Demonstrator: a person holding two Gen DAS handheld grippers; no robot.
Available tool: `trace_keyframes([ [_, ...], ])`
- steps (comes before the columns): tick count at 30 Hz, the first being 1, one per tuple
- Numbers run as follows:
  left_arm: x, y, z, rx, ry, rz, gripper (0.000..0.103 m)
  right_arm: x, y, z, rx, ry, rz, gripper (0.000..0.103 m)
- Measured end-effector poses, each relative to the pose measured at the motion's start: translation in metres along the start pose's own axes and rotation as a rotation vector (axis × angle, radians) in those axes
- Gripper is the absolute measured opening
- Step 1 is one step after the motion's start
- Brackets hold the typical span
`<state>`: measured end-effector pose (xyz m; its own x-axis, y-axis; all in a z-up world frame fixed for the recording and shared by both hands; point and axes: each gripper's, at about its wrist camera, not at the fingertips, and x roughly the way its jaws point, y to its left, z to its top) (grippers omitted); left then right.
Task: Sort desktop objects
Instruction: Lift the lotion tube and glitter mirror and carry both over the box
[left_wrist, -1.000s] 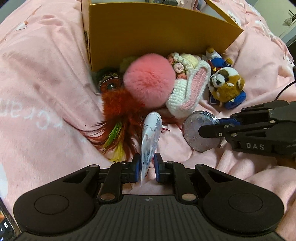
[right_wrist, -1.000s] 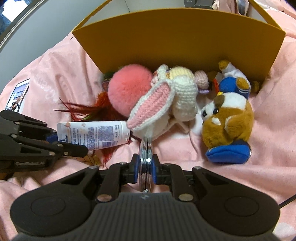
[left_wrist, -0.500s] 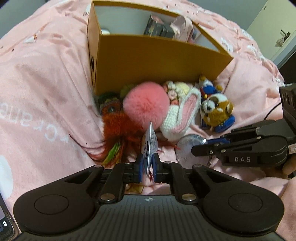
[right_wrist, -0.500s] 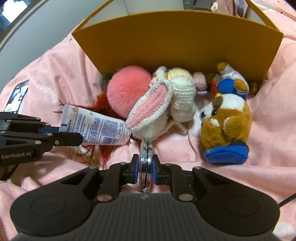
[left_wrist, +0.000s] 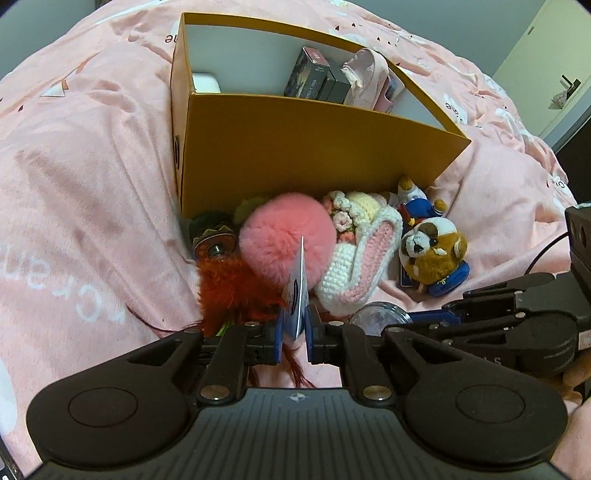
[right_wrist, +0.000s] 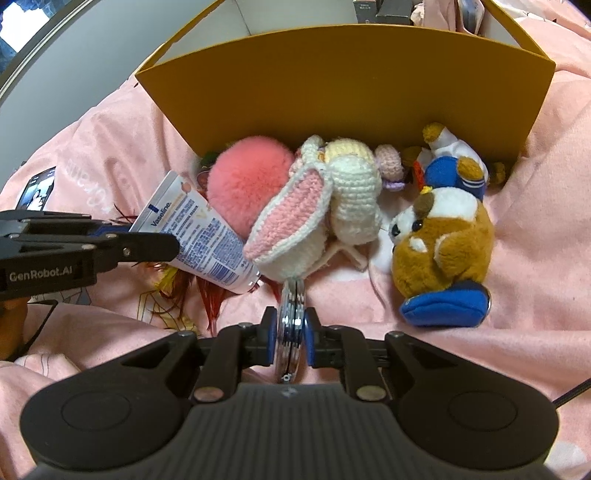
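Lifting toward the yellow box (left_wrist: 314, 147), the lotion tube (right_wrist: 201, 236) is pinched at its flat crimped end by the left gripper (left_wrist: 294, 334) and the round glass disc (right_wrist: 291, 325) is clamped edge-on by the right gripper (right_wrist: 291, 341), so slippage or snagging on the plush toys (right_wrist: 439, 240) is risked.

White Vaseline tube (right_wrist: 199, 236), crimped end up, clamped in my left jaws. Round clear disc case (right_wrist: 291, 317) on edge in my right (glittery face). Both above the pink blanket (left_wrist: 92, 192), before the yellow box (left_wrist: 295, 147).
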<state>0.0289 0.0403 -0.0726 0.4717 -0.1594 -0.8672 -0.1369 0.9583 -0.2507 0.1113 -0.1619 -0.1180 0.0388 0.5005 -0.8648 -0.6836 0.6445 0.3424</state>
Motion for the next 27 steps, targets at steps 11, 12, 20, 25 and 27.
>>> trace_keyframes([
  [11, 0.001, -0.008, 0.003, 0.065, -0.022, 0.01, 0.008, -0.005, 0.0, 0.0, -0.007, -0.019, 0.0, 0.015],
  [12, -0.002, -0.011, 0.003, 0.08, -0.03, 0.013, 0.007, -0.007, 0.0, 0.001, -0.007, -0.026, 0.001, 0.015],
  [20, -0.04, -0.032, 0.003, 0.196, -0.106, -0.006, 0.006, -0.043, -0.007, 0.008, 0.025, -0.126, -0.011, 0.014],
  [25, -0.07, -0.037, 0.021, 0.197, -0.165, -0.036, 0.006, -0.071, -0.012, 0.019, 0.068, -0.198, 0.041, 0.015],
  [27, -0.083, -0.037, 0.031, 0.188, -0.197, -0.059, 0.006, -0.084, -0.011, 0.025, 0.062, -0.235, 0.056, 0.015],
])
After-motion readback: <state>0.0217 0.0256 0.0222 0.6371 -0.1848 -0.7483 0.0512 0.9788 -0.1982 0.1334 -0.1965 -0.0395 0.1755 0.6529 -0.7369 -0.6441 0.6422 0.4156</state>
